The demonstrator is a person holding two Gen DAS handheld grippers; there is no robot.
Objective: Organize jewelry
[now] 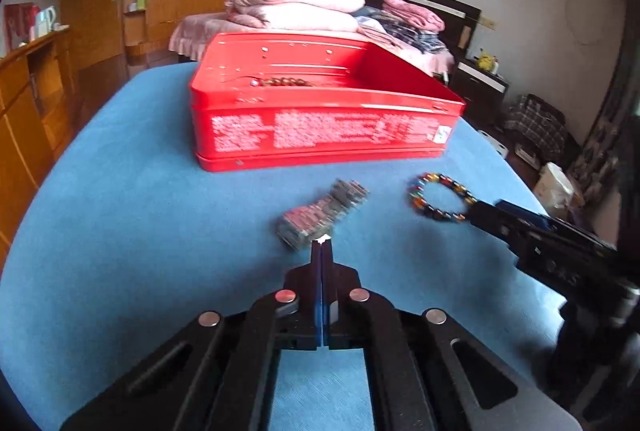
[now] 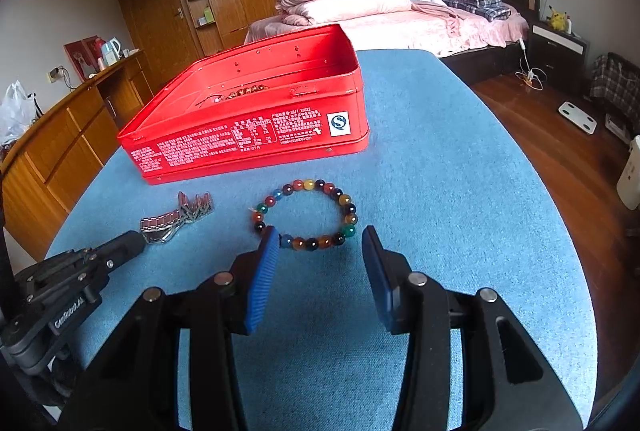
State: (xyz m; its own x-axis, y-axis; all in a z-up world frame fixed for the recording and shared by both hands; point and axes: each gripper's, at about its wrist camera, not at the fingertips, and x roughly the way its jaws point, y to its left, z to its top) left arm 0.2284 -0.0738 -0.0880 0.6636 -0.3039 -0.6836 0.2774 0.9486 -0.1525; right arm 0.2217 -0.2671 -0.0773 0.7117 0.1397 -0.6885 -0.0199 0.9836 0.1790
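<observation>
Though unheld, bracelet [image 2: 306,215] before hand-held gripper [image 2: 320,243].

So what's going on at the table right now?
Jewelry is being sorted into the open red tin, which already holds a brown bead string. The right claw is open, straddling the near edge of the multicolored bead bracelet on the blue cloth. The left claw is shut, its tip right at the metal link bracelet; whether it pinches it is unclear.

Brown beads [image 1: 286,82] half-hidden behind red tin's wall [image 1: 320,127]; its print blurred.
</observation>
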